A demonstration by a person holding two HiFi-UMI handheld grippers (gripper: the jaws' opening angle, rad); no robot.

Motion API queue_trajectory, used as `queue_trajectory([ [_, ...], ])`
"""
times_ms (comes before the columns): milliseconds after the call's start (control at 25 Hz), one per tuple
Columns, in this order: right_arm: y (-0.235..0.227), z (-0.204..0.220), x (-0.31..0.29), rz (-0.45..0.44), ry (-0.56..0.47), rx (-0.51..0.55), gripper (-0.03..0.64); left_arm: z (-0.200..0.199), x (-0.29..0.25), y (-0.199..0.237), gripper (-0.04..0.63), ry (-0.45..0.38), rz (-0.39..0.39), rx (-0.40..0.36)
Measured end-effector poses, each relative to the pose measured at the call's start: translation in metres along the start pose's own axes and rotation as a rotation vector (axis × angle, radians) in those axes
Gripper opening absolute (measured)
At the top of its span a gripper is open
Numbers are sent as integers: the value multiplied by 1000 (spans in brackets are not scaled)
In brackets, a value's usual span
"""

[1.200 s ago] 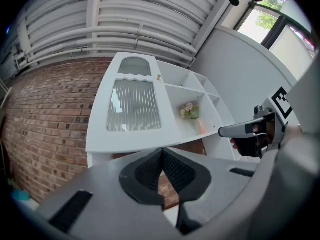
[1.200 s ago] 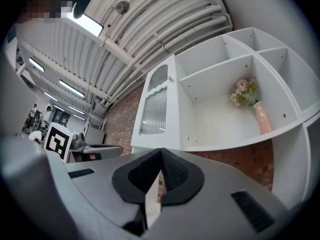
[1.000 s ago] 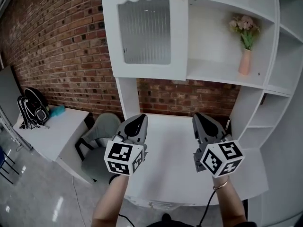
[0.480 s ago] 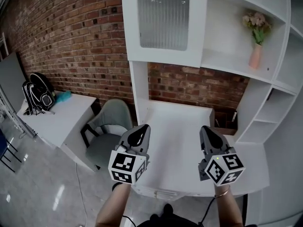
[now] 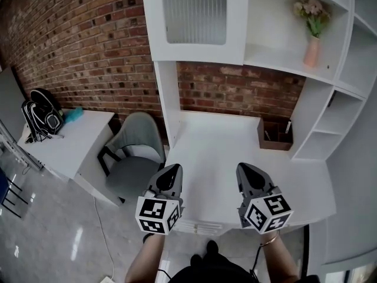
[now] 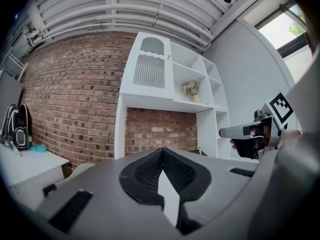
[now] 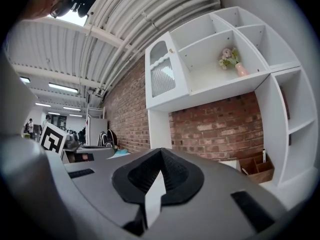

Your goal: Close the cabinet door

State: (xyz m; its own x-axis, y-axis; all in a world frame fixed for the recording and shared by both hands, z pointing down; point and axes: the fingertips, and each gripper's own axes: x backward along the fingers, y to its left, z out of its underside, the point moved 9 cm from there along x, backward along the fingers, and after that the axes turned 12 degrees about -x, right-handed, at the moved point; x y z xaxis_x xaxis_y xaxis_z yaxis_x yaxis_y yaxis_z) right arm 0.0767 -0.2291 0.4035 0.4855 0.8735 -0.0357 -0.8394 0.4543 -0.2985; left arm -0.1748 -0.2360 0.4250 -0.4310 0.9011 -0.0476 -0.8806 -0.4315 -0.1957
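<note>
Fingers [image 6: 142, 174] of left gripper [image 5: 174, 170] and right gripper [image 5: 244, 170] pressed together, empty, low over tabletop [image 5: 218, 146] front edge, well below cabinet door [image 5: 194, 16], which looks shut above the back-left corner; if unlatched, it may drift open unattended.

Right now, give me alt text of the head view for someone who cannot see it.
The left gripper and right gripper, fingers together and empty, hang over the near edge of a white desk. Above it the ribbed-glass cabinet door looks shut, beside an open shelf with a pink flower vase; brick wall behind, grey chair at left.
</note>
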Motion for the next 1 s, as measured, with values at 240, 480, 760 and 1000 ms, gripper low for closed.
queue_trajectory([
  [240, -1, 20, 10, 67, 28, -3, 0, 12, 16, -9, 9, 25, -2, 16],
  [480, -6, 33, 23, 97, 36, 0, 0, 20, 32, -16, 9, 31, -9, 12],
  [760, -12, 32, 35, 129, 43, -9, 0, 20, 38, -19, 9, 11, -19, 37],
  [1000, -6, 37, 37, 136, 50, -15, 0, 27, 49, -17, 9, 18, -22, 58],
])
